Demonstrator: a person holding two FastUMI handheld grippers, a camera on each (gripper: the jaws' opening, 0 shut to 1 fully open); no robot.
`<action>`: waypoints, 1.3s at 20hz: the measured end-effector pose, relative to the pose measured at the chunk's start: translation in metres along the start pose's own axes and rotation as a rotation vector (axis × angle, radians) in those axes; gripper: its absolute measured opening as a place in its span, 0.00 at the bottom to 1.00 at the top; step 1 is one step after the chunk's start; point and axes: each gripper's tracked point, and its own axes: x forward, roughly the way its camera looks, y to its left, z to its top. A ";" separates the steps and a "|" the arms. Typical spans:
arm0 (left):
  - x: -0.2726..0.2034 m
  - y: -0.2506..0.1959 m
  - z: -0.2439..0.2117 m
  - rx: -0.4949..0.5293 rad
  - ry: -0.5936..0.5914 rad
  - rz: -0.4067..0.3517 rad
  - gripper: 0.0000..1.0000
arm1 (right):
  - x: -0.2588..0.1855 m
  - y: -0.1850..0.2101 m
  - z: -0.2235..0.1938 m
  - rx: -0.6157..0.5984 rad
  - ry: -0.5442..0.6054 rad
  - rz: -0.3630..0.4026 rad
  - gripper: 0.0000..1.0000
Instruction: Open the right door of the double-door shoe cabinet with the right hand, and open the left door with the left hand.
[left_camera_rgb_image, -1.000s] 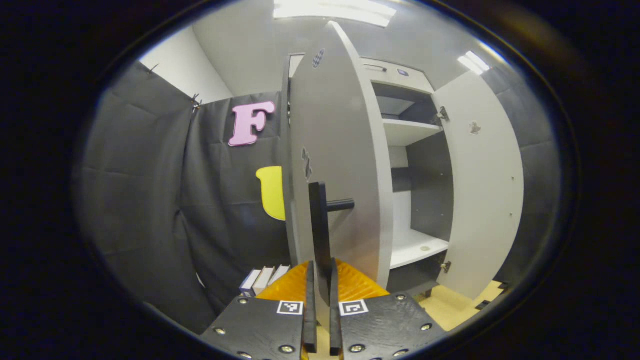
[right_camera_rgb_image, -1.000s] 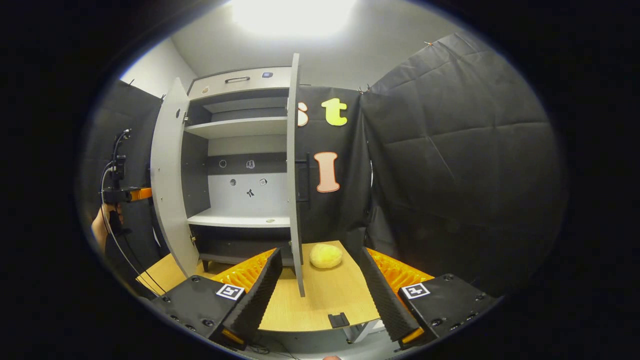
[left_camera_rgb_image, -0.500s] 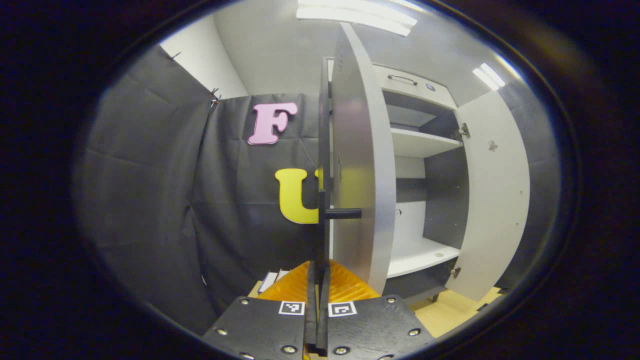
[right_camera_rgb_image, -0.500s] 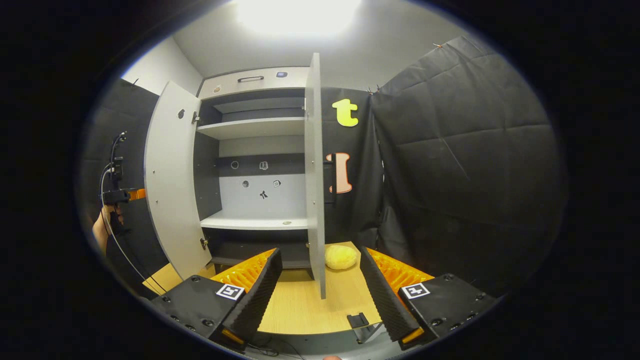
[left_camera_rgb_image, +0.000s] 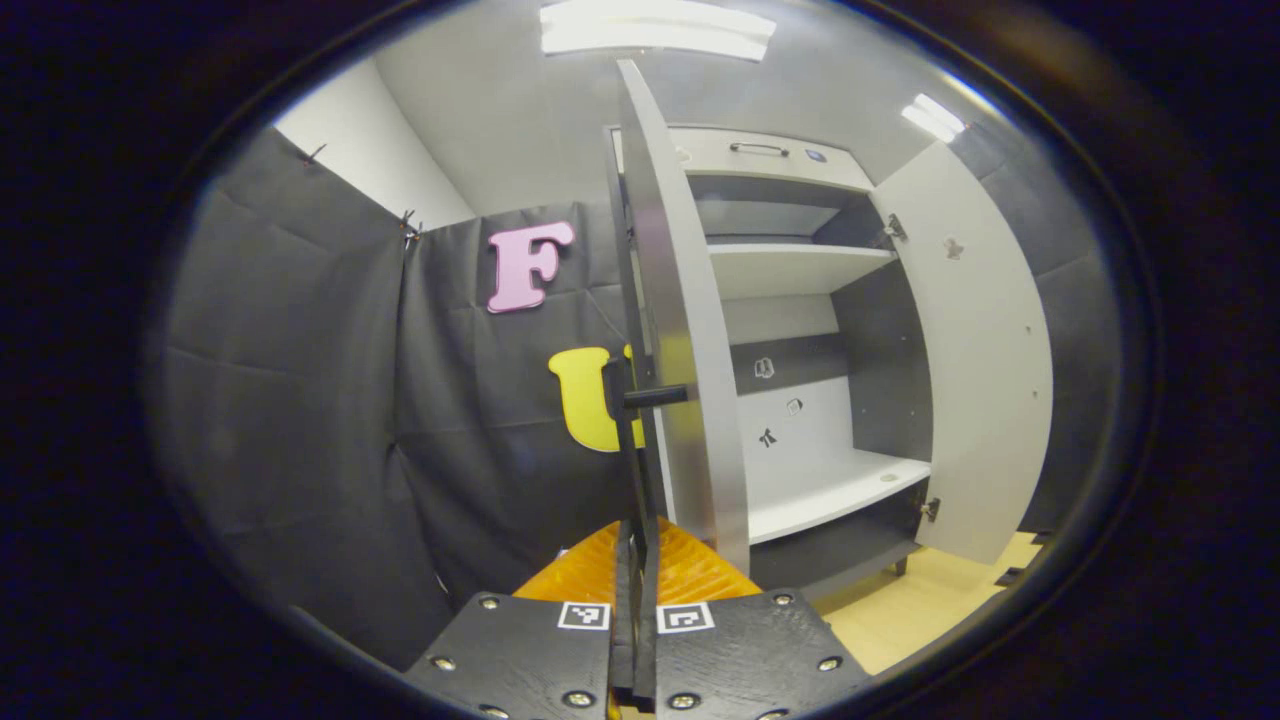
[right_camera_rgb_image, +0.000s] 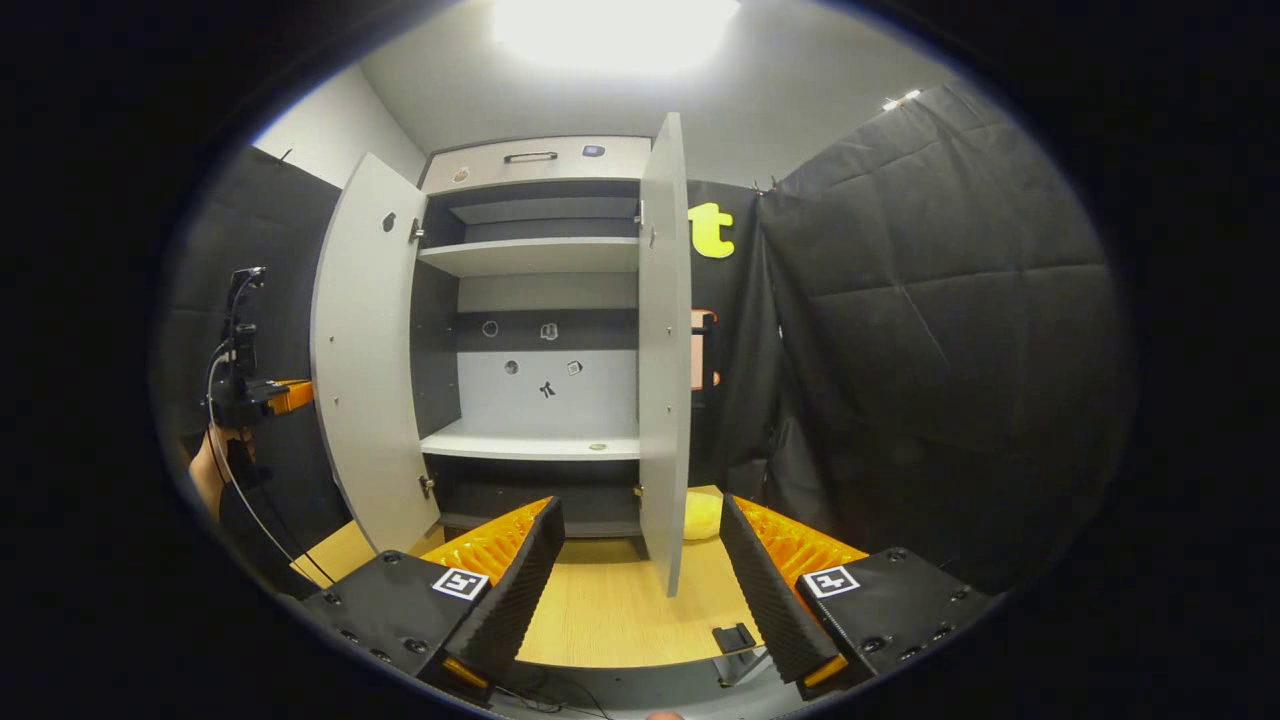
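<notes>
The grey double-door shoe cabinet (right_camera_rgb_image: 540, 158) stands with both doors swung out. In the left gripper view my left gripper (left_camera_rgb_image: 636, 545) is shut on the black vertical handle (left_camera_rgb_image: 622, 440) of the left door (left_camera_rgb_image: 680, 330), which I see nearly edge-on. The right door (left_camera_rgb_image: 985, 350) hangs wide open beyond it. In the right gripper view my right gripper (right_camera_rgb_image: 640, 505) is open and holds nothing, a short way in front of the right door (right_camera_rgb_image: 665, 350). Far left, a hand holds the left gripper (right_camera_rgb_image: 255, 395) behind the left door (right_camera_rgb_image: 365, 350).
Inside the cabinet are two pale shelves (right_camera_rgb_image: 530, 445) and a dark back wall with small stickers. A yellow soft lump (right_camera_rgb_image: 703, 515) lies on the wooden floor (right_camera_rgb_image: 600, 620), partly behind the right door. A small black clip (right_camera_rgb_image: 738, 637) sits at the floor's near edge.
The left door has swung farther open with my left gripper on its handle. My right gripper stayed open and shifted, so the right door now covers most of the yellow lump.
</notes>
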 end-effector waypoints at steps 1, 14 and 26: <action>-0.008 -0.002 0.002 -0.007 0.000 0.002 0.02 | 0.001 0.001 0.003 -0.002 -0.005 0.010 0.94; -0.147 -0.050 0.025 0.006 0.005 0.127 0.02 | 0.006 -0.034 0.017 0.001 -0.060 0.148 0.94; -0.214 -0.077 0.003 0.014 0.028 0.179 0.08 | 0.006 -0.053 -0.002 0.012 -0.052 0.165 0.98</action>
